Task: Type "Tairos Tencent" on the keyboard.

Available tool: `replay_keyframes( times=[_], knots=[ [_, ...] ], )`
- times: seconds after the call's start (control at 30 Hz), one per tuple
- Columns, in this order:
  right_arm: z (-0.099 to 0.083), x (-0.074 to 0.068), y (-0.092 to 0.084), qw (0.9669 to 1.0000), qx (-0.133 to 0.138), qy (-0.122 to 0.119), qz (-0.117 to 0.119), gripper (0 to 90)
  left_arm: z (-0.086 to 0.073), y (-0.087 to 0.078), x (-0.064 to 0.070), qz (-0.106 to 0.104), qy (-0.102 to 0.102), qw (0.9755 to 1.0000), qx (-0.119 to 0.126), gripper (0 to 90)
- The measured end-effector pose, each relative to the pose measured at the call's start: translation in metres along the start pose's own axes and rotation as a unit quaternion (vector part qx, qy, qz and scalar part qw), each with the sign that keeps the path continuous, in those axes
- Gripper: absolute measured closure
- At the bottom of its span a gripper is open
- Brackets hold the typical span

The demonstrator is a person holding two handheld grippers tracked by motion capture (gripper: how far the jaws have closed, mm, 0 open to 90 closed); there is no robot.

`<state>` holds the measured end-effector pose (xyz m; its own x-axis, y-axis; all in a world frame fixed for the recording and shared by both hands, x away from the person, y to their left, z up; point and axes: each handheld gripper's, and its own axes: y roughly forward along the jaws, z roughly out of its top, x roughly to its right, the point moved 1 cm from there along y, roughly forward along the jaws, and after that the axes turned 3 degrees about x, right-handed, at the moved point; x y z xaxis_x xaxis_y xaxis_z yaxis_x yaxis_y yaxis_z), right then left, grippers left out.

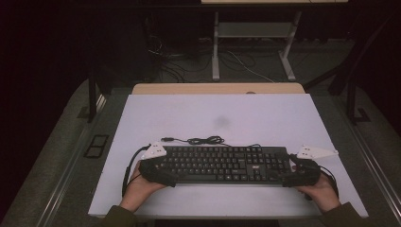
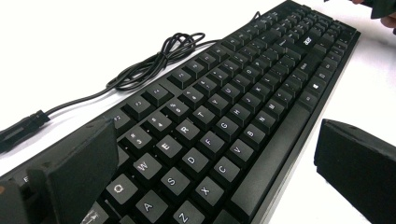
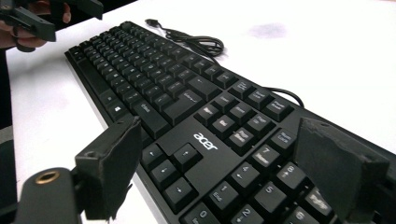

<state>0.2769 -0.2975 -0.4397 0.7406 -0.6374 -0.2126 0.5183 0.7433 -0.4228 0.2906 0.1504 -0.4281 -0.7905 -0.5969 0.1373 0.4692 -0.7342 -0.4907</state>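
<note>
While my two hands sit at its short ends, the long black plastic keyboard (image 1: 220,164) lies flat on the white rectangular tabletop (image 1: 217,116), its long axis running side to side across the board, parallel to the near edge. Its key rows face up, the space-bar side towards me and the function row away; the number pad is at my right, the letter block at my left.

My left gripper (image 1: 158,171) straddles the left end. Its jaws stand wide apart: one black pad (image 2: 77,175) hangs over the far-left keys, the other (image 2: 357,165) sits off the front edge above the bare tabletop, and neither presses the keyboard, so I hold nothing there. My right gripper (image 1: 295,176) straddles the number-pad end, jaws also well open, one pad (image 3: 112,170) beside the front edge near the arrow keys, the other (image 3: 338,170) over the pad's far keys; I cannot tell whether either touches.

Behind the keyboard its thin black cable (image 1: 203,140) lies in a loose coil, the plug (image 1: 166,139) pointing left. Beyond that, the tabletop is open up to the wooden strip (image 1: 217,88) at the far edge. A narrower band of white lies between the keyboard and the near edge, and modest margins on both sides.
</note>
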Motion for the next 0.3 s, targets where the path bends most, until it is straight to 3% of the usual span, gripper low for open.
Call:
replay_keyframes(
  times=[0.3],
  knots=[
    [0.0004,0.0002,-0.0018,1.0,0.003,-0.003,-0.003,15.0,0.0008,-0.0009,-0.0013,0.001,-0.001,1.0,-0.004,0.0]
  ],
)
